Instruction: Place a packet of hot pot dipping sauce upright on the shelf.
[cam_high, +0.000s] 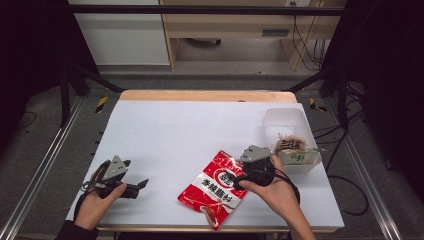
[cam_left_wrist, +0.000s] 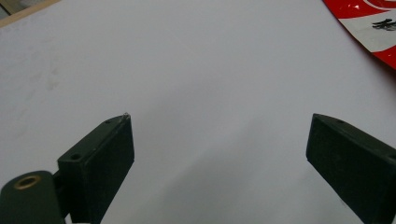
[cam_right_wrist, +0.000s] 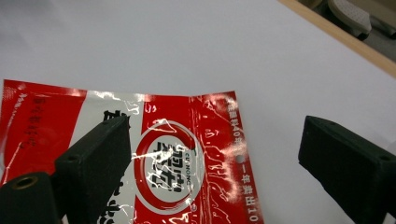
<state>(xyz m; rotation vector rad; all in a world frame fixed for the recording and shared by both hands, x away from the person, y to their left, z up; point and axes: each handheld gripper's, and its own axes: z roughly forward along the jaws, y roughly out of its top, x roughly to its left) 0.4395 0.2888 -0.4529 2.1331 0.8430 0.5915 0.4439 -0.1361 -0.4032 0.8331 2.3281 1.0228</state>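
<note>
The right gripper (cam_high: 239, 176) is held released, jaws wide, above the upper end of the red snack packet (cam_high: 214, 188), which lies flat at the lower centre of the white surface (cam_high: 175, 130). The left gripper (cam_high: 141, 184) is seen released at lower left.

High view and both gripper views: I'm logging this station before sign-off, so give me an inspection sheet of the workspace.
Surface: white table top, wooden far edge.
Job's things: red snack bag lying flat near the front edge.
Clutter: clear plastic tub holding packets at the right edge.
Grippers: left tool open over bare table; right tool open above the bag, not gripping it.
Cables: black leads on the floor at right.
Surroundings: dark frame posts, wooden furniture behind.
</note>
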